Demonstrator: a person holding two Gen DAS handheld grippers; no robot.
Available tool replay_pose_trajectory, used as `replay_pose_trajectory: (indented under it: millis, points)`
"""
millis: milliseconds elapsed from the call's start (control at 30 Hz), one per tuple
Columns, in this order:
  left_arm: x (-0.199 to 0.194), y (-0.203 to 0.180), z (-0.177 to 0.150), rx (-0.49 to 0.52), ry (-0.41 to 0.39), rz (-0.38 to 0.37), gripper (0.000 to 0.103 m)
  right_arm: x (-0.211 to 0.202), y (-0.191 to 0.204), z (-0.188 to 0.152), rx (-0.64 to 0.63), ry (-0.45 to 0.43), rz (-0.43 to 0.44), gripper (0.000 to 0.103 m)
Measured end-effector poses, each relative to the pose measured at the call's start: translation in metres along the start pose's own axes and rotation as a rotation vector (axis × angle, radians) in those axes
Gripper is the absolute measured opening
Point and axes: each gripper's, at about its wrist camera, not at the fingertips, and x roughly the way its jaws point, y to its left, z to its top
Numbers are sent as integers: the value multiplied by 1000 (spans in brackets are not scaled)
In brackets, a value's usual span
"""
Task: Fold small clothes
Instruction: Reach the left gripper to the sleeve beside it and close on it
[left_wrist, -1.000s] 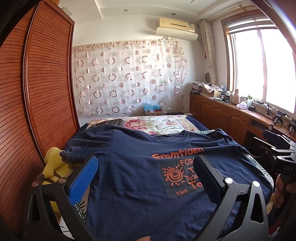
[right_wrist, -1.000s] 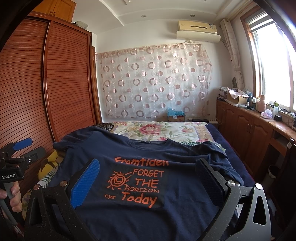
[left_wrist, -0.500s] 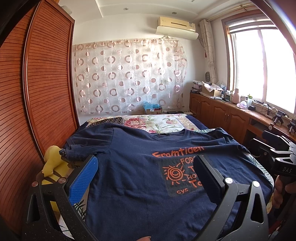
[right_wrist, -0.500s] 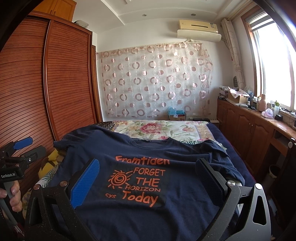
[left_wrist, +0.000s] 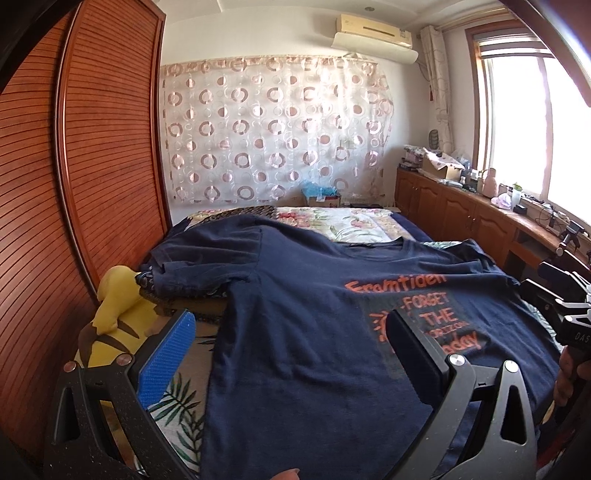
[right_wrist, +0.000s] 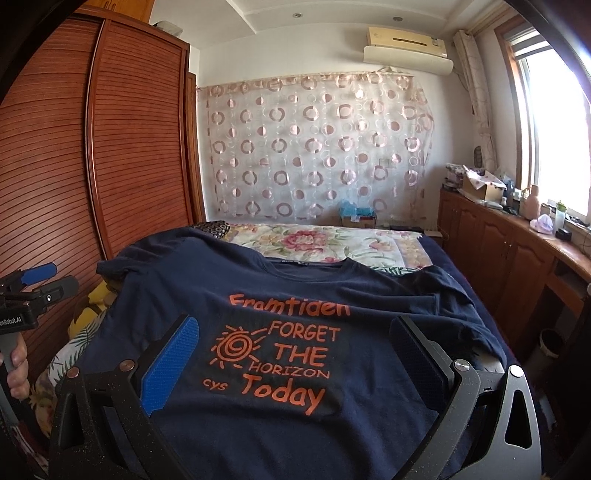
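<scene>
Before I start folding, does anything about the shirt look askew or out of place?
The navy T-shirt lies print-up and mostly flat, but its sleeve on the wardrobe side is bunched and rumpled, close to a yellow plush toy. Both grippers are open above the shirt.

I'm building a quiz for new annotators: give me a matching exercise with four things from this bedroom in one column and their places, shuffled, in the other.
Things:
1. navy T-shirt
2. yellow plush toy
3. air conditioner
4. floral quilt

Places:
A. high on the wall above the curtain
B. spread flat, print up, on the near end of the bed
C. between the bed and the wardrobe
D. on the bed beyond the shirt's collar

Pairs: 1-B, 2-C, 3-A, 4-D
</scene>
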Motion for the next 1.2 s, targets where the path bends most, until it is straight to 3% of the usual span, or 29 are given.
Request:
replay_pose_trajectory:
  millis: [267, 400, 600, 733, 833, 1033, 1200]
  points:
    - [27, 48, -6, -52, 65, 20, 103, 22, 3, 6, -31, 47, 40, 103]
    - [42, 68, -2, -45, 95, 32, 103, 39, 11, 8, -90, 43, -2, 103]
    - [62, 99, 15, -51, 132, 20, 102, 56, 18, 7, -102, 87, 54, 103]
    - [78, 117, 24, -52, 157, 17, 88, 58, 14, 10, -109, 121, 91, 103]
    - [96, 133, 33, -91, 196, -36, 78, 55, 8, 10, -90, 153, 135, 103]
    - [140, 155, 52, -129, 276, -74, 56, 54, 3, 18, -115, 195, 187, 103]
    - [176, 167, 55, -150, 372, -73, 48, 63, 1, 30, -154, 186, 225, 103]
